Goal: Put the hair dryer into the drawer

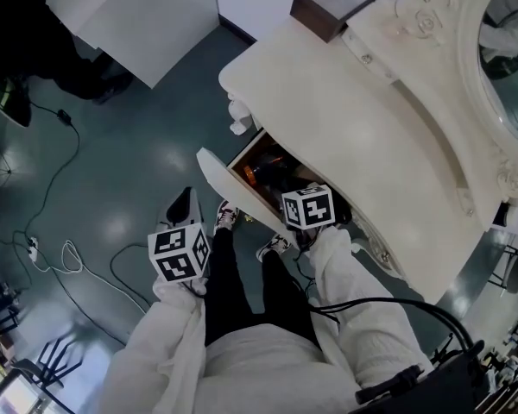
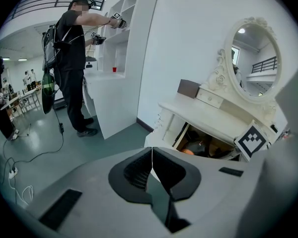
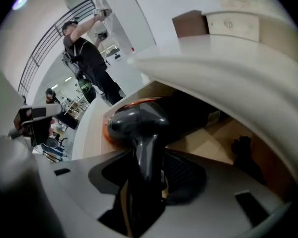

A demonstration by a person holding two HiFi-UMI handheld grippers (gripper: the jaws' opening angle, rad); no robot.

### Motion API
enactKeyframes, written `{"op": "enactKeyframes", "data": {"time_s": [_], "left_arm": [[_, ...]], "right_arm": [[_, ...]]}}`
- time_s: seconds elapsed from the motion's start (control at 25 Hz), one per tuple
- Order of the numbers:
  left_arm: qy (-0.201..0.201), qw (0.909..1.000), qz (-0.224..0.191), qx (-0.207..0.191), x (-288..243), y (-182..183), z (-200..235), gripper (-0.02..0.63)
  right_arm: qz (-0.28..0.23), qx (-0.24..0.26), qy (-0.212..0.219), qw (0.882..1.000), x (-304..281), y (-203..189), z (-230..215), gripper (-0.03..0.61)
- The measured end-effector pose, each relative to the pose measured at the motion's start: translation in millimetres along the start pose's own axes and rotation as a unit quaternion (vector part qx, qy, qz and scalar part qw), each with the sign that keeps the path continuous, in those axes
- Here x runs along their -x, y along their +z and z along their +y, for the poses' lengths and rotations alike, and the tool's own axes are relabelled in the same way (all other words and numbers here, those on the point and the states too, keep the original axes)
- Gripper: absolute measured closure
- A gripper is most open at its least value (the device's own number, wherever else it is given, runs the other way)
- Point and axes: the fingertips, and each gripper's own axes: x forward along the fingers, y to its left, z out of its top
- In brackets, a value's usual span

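A black hair dryer with an orange rim is held by its handle between the jaws of my right gripper. Its head hangs just inside the open wooden drawer of the cream dressing table. In the head view the right gripper is at the drawer's front edge, and dark items lie inside. My left gripper hangs over the floor to the drawer's left. Its jaws are shut with nothing between them.
A brown box stands on the table top, next to an oval mirror. A white shelf unit stands to the far left. Cables trail over the floor. Another person works at the shelves. My legs stand below the drawer.
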Motion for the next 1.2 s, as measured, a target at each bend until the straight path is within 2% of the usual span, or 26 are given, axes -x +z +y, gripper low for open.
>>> {"op": "enactKeyframes", "data": {"time_s": [0.12,0.36,0.6,0.96,1.2], "left_arm": [[-0.005,1.0,0.003,0.0,-1,-2,-2,0.606],[-0.015,0.9999,0.003,-0.005,-5,1,-4,0.606],[-0.033,0.9994,0.001,-0.012,-13,7,-18,0.606],[-0.102,0.9935,-0.008,-0.05,-24,32,-83,0.606],[-0.154,0.9834,-0.031,-0.091,-16,62,-129,0.607]], "right_arm": [[0.011,-0.028,0.021,0.999,-2,-5,2,0.333],[-0.001,-0.003,0.024,1.0,2,1,7,0.291],[-0.029,-0.026,0.012,0.999,43,2,-6,0.29],[-0.099,-0.075,-0.012,0.992,112,9,-19,0.29],[-0.168,-0.12,-0.058,0.977,168,12,-42,0.29]]}}
